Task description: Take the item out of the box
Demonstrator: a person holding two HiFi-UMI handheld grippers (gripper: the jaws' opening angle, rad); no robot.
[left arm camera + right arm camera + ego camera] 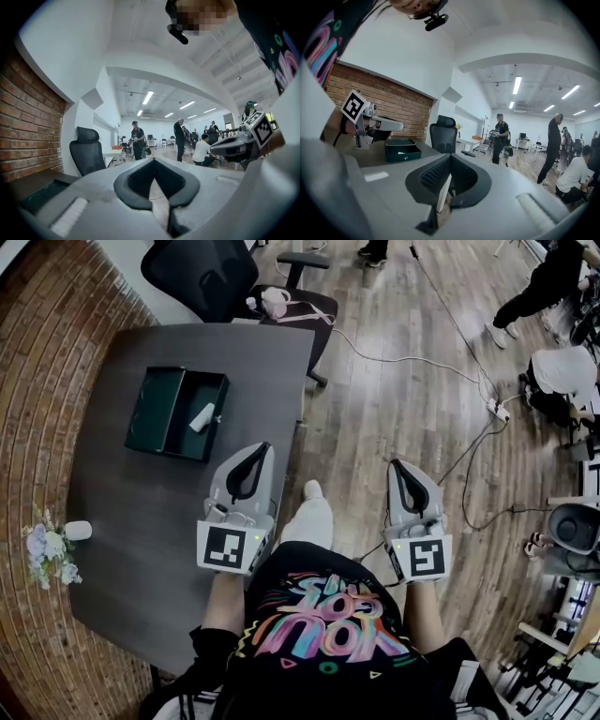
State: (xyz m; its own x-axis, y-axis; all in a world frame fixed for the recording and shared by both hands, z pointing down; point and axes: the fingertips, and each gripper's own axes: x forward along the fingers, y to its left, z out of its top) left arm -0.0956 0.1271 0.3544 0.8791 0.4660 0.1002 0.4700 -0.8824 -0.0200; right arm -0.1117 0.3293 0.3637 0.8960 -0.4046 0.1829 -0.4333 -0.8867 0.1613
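A dark green box lies open on the dark grey table, with a white item inside against its right wall. My left gripper is shut and empty, over the table's right edge, just right of and nearer than the box. My right gripper is shut and empty too, out over the wooden floor, well clear of the table. In the right gripper view the box stands to the left, past the closed jaws of the right gripper. The left gripper view has the left gripper pointing across the room.
A black office chair stands at the table's far end. A small bunch of flowers and a white round object sit near the table's left edge. Cables and a power strip lie on the floor. Several people stand far off.
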